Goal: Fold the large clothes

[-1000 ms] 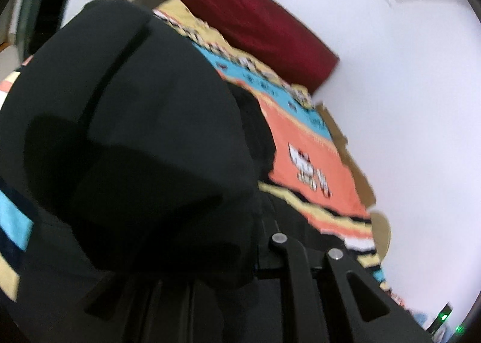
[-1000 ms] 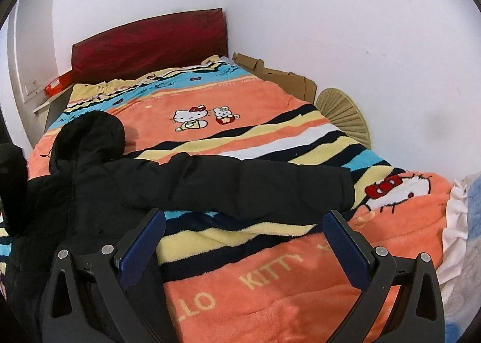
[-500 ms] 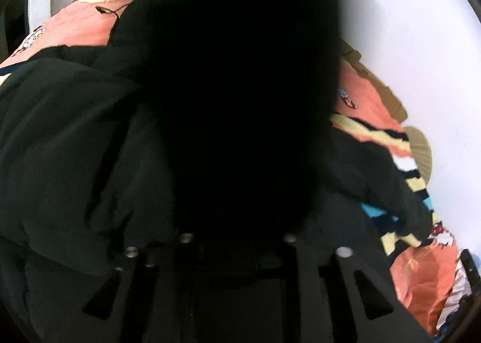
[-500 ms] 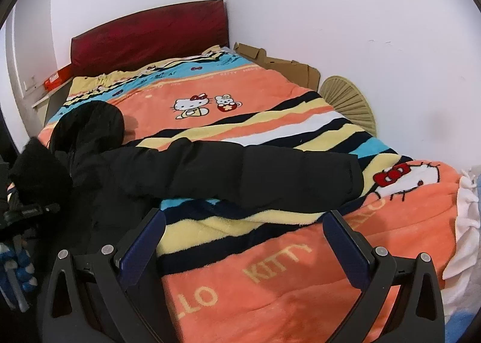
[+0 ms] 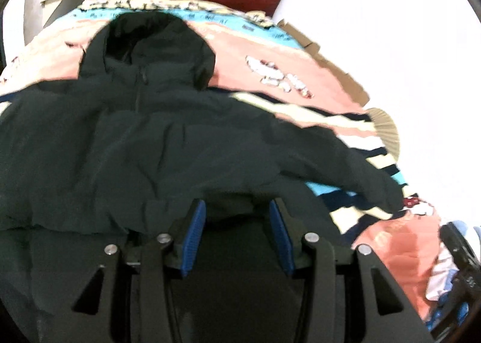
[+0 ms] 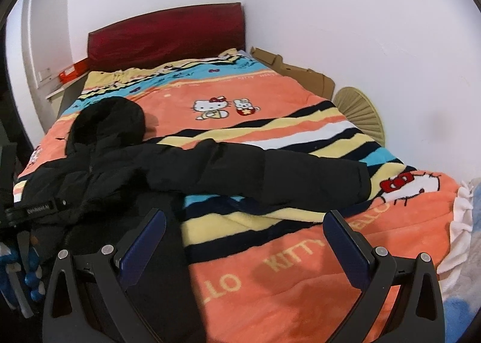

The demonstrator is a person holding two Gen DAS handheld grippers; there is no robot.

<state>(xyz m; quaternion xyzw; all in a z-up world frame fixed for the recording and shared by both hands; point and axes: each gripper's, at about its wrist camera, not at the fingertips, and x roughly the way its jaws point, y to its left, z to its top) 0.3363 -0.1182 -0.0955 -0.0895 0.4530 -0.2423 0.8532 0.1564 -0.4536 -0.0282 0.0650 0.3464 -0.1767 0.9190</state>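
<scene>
where blanket [image 6: 270, 276] covers bed, jacket [image 6: 210, 168] sprawls

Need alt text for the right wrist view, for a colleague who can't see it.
A black hooded jacket lies on an orange striped cartoon blanket, one sleeve stretched toward the wall. The right tool hovers open and empty above the blanket's near edge.

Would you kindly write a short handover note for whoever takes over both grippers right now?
Left gripper: jaws have just been opening, nothing between the pads; it hovers over the body of the black hooded jacket.
Right gripper: wide open, empty, above the striped Hello Kitty blanket.
Jacket: lies front up on the bed, hood towards the red headboard, one sleeve stretched out across the blanket.
Done: jacket laid out.
Left: fold that sleeve in, then fold the body.
</scene>
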